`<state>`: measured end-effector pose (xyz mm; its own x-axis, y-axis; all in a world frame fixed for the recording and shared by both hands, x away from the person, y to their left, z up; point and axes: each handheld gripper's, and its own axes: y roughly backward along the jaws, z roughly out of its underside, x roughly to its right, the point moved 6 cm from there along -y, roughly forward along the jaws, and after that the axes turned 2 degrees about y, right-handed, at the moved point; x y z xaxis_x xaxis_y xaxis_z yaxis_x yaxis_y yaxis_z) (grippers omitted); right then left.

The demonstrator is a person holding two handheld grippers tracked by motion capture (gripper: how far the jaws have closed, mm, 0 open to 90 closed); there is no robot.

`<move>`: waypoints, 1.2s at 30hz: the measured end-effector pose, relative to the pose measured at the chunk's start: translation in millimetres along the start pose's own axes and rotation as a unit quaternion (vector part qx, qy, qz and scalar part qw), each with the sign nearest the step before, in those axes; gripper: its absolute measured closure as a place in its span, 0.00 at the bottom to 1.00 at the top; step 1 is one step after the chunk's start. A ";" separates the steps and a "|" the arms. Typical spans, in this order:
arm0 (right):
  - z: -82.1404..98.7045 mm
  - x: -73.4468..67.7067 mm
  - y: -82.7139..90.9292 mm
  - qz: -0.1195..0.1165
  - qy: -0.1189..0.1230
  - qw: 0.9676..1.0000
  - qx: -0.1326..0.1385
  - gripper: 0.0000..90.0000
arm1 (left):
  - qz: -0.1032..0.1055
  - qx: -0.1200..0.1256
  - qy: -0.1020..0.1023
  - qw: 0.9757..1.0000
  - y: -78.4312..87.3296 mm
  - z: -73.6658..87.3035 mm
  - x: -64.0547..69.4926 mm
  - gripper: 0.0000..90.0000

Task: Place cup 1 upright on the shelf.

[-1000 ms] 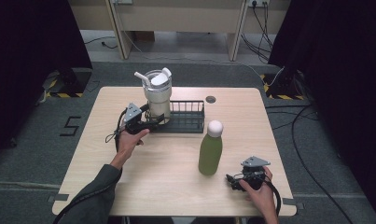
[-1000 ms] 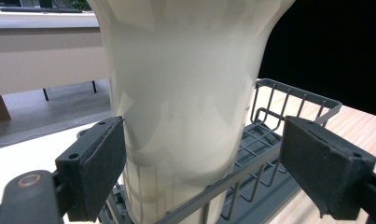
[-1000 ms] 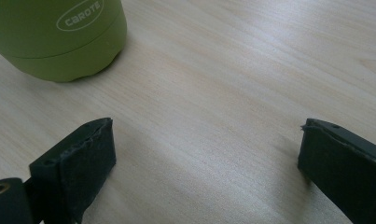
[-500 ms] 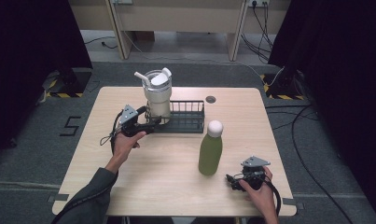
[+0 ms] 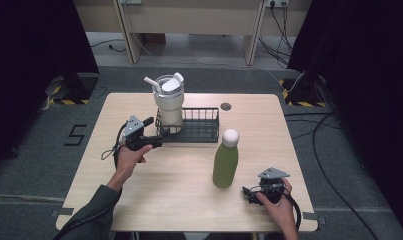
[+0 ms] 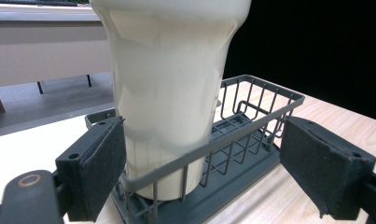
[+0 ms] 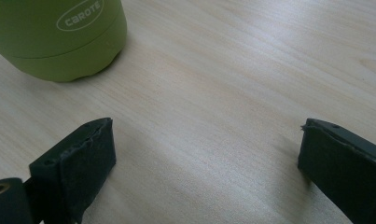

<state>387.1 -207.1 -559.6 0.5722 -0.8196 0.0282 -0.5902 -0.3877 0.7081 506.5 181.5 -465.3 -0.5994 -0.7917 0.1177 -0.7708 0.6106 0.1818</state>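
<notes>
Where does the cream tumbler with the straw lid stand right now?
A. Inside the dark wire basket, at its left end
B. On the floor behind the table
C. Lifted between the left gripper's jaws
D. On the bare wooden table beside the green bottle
A: the cream tumbler stands inside the dark wire basket at its left end, and the left gripper is open, with the wire rim between its jaws.
</notes>
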 end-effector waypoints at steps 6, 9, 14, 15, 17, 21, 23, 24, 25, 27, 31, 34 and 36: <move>0.0 0.1 -0.1 0.000 0.001 1.000 0.000 0.05 | 0.005 0.000 0.000 1.000 8.4 5.0 4.0 0.16; 0.0 0.0 0.0 0.000 0.000 1.000 0.000 0.05 | 0.007 0.001 0.000 1.000 13.4 7.1 6.8 0.16; 0.0 0.1 0.0 0.000 0.001 1.000 0.000 0.05 | 0.012 0.000 0.000 1.000 20.3 11.5 10.5 0.16; 0.0 0.0 0.0 0.000 0.000 1.000 0.000 0.05 | 0.012 -0.002 -0.002 1.000 21.4 13.2 10.8 0.16; 0.0 0.1 0.0 0.000 0.001 1.000 0.000 0.05 | 0.014 -0.005 0.001 1.000 23.3 16.7 11.1 0.16; 0.0 0.1 0.0 0.000 0.000 1.000 0.000 0.05 | 0.015 -0.005 0.009 1.000 27.0 22.3 10.1 0.16; 0.0 0.1 0.0 0.000 0.000 1.000 0.000 0.05 | 0.015 -0.009 0.009 1.000 28.4 25.9 9.8 0.16; 0.0 0.1 -0.1 0.000 0.001 1.000 0.000 0.05 | 0.015 -0.011 0.010 1.000 29.2 28.0 9.9 0.16; 0.0 0.1 0.0 0.000 0.000 1.000 0.000 0.05 | 0.016 -0.014 0.010 1.000 29.9 29.7 9.9 0.16; 0.0 0.1 -0.1 0.000 0.000 1.000 0.000 0.05 | 0.016 -0.016 0.011 1.000 30.8 32.0 10.0 0.16; 0.0 0.1 -0.1 0.000 0.001 1.000 0.000 0.05 | 0.016 -0.023 0.008 1.000 33.3 36.8 10.6 0.16; 0.0 0.0 0.0 0.000 0.000 1.000 0.000 0.05 | 0.016 -0.031 0.002 0.999 35.8 42.1 11.8 0.16; 0.0 0.1 -0.1 0.000 0.001 1.000 0.000 0.05 | 0.019 -0.037 0.001 0.999 38.3 47.3 12.8 0.16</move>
<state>387.2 -207.1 -559.6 0.5723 -0.8195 0.0295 -0.5910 -0.3872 0.7076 459.1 195.7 -503.0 -0.6275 -0.7680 0.1280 -0.7291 0.6373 0.2494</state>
